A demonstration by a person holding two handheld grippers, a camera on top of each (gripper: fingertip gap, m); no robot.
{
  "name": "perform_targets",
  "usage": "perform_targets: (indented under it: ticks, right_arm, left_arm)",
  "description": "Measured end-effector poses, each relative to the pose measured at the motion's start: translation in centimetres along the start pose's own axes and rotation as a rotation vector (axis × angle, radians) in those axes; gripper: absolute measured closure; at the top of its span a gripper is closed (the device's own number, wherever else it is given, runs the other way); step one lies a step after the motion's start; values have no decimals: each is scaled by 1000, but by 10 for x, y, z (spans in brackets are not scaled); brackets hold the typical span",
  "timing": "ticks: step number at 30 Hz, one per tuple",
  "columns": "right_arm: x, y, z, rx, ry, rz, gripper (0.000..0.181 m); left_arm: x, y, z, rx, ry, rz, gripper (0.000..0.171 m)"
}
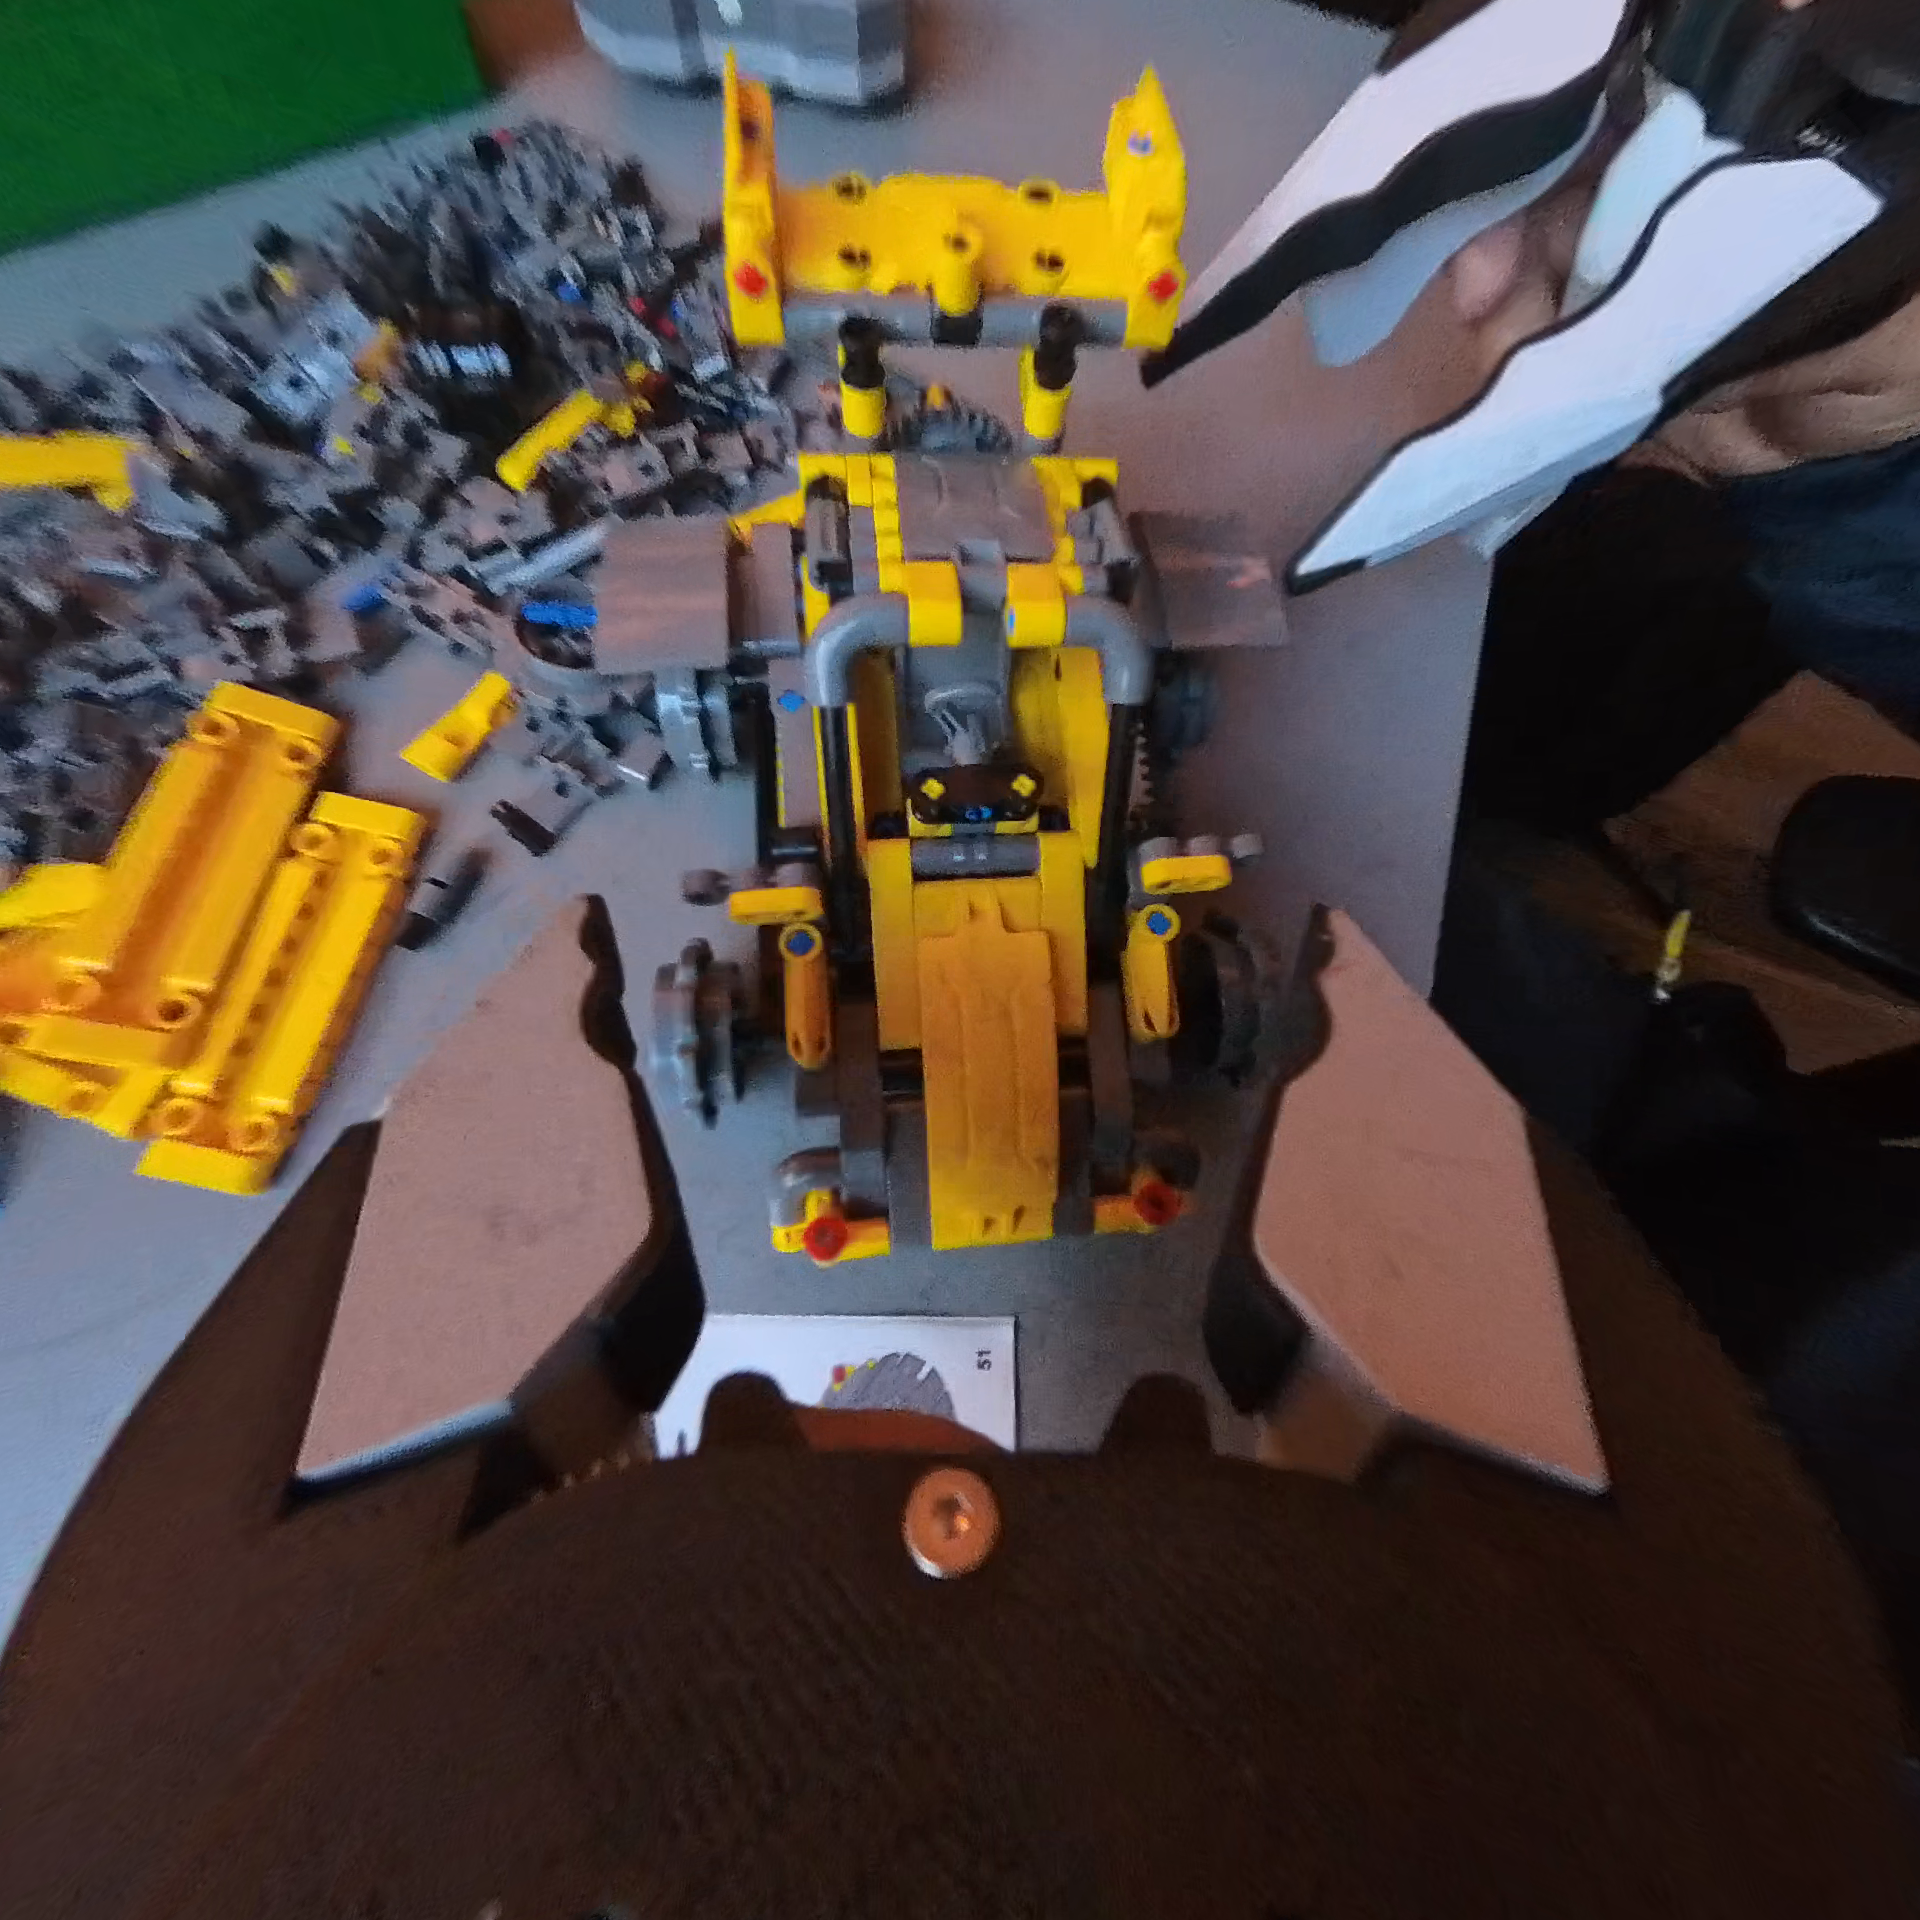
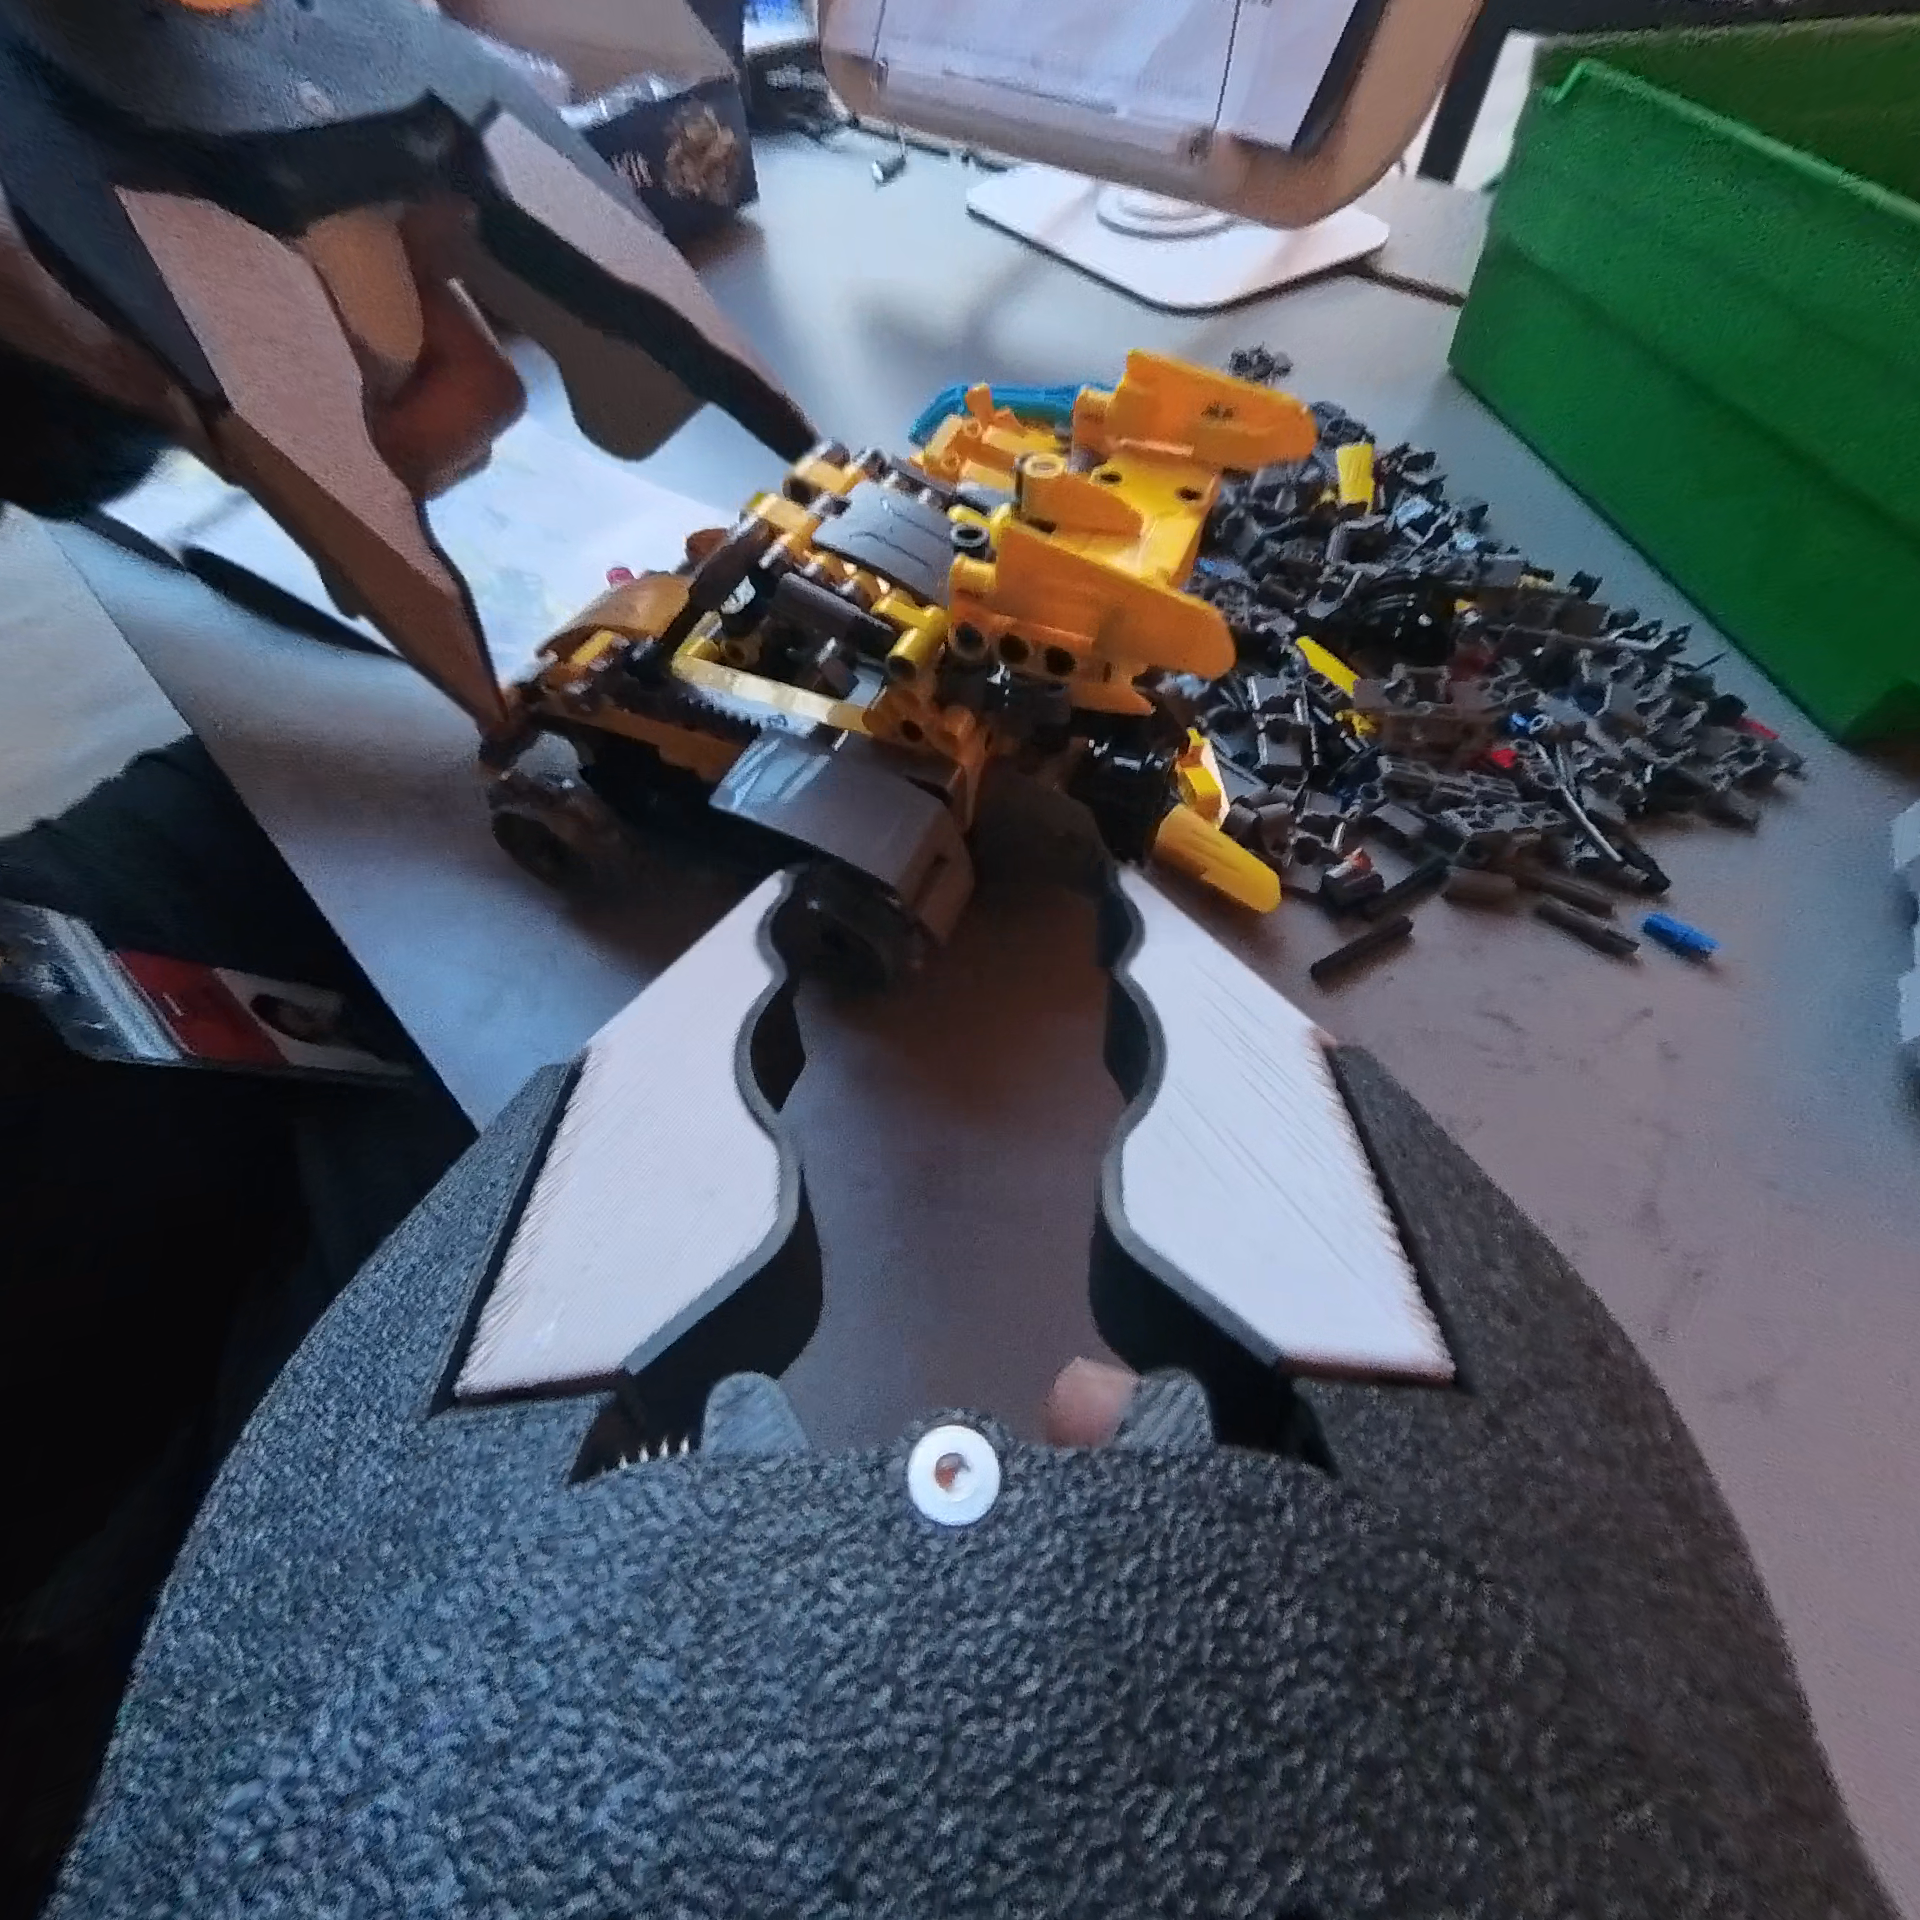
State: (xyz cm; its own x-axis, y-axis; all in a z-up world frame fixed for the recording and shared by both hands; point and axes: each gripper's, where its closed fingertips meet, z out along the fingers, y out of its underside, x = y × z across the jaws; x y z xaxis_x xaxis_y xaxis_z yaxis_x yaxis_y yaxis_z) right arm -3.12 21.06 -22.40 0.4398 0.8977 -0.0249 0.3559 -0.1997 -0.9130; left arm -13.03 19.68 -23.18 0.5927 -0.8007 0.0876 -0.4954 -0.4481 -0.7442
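Yellow-and-grey brick-built vehicle model [image 1: 966, 831] stands on the grey table [image 1: 1351, 727], and it serves as the reference for everything below.

Your left gripper [image 1: 956, 925] sits at the model's rear end, fingers spread wide, one on each side of the rear wheels. In the right wrist view one left fingertip [image 2: 488, 707] looks to be at or touching the rear corner; contact is not certain because of blur. Nothing is clamped.

Your right gripper [image 2: 945, 894] comes in from the model's side, fingers apart, its left fingertip just beside a black side wheel [image 2: 842, 935] and the dark fender panel [image 2: 842, 810] above it. It holds nothing.

Loose dark small parts [image 1: 364, 416] lie in a heap on the far side of the model from your right gripper. Yellow beam assemblies [image 1: 208, 935] lie beside that heap. A printed instruction sheet [image 1: 883, 1371] lies flat just behind the model's rear, partly under your left gripper. A green bin [image 2: 1704, 364] stands beyond the heap, and a monitor on a white stand [image 2: 1174, 208] stands farther back on the table.
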Motion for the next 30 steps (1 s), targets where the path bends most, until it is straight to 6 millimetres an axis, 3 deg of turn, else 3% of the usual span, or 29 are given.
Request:
perform_targets:
  ticks: [3,6,10,15,20,22,25,28,30]
  right_arm:
    - [2,4,2,-16,22,-27,126]
    - [4,-5,-2,44,26,23,131]
    - [-2,-3,1,33,-4,79,131]
    - [-4,1,0,12,-20,121,126]
    - [-5,14,-14,-97,137,143,133]
    - [-19,12,-23,-79,147,175,139]
    - [-66,4,-27,-40,-19,287,146]
    - [-100,2,-11,-40,-121,383,149]
    - [-99,5,5,-58,-74,411,143]
  left_arm:
    - [0,9,14,-70,-20,6,50]
    - [-6,7,20,-52,-122,64,68]
    - [-3,6,21,-10,-113,56,68]
    - [2,15,11,-54,-72,63,69]
    - [31,8,-12,21,138,-205,74]
    - [29,-3,-30,105,189,-187,85]
    - [11,-2,-54,118,220,-51,111]
    - [-3,20,-42,-72,335,-58,100]
    - [-2,25,-26,-134,445,-116,101]
